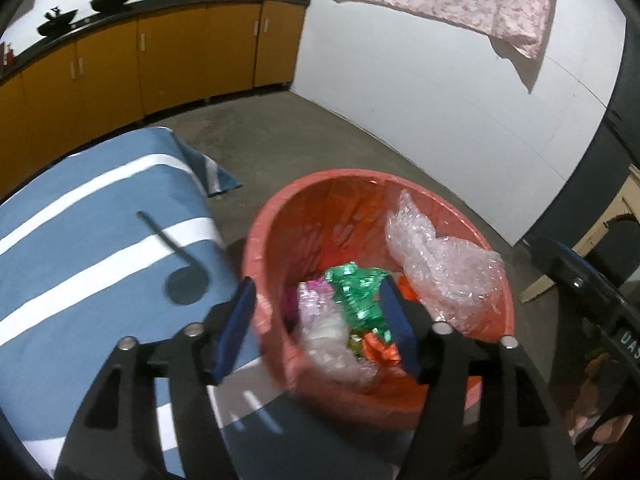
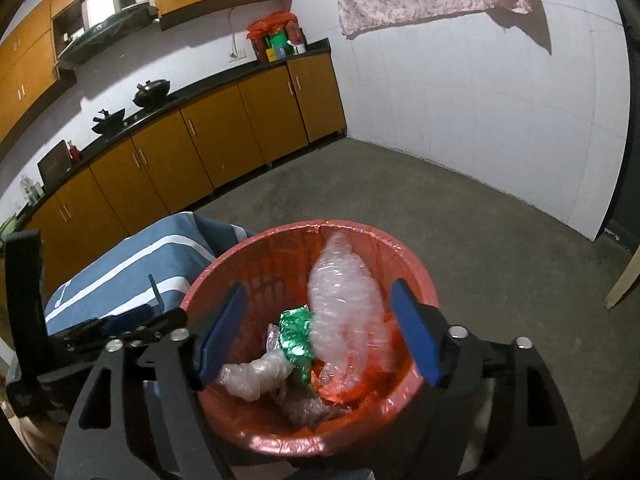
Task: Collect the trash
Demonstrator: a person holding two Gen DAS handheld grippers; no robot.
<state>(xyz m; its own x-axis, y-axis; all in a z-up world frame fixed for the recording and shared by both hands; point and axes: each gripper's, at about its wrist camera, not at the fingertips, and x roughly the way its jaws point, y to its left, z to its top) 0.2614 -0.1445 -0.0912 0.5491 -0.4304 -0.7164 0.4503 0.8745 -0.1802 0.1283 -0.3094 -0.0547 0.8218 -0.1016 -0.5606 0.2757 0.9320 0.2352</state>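
A rough concrete floor (image 2: 400, 208) holds a round red bin (image 2: 224, 428) lined with thin plastic. Inside lie crinkled bubble wrap (image 2: 344, 320) and shiny green foil (image 2: 296, 336). Left gripper (image 1: 320, 328) and right gripper (image 2: 320, 336) are both spread apart above it, gripping nothing.

Both wrist views close above red bin (image 1: 256, 248), angled down; share bin, cabinets (image 2: 224, 140).
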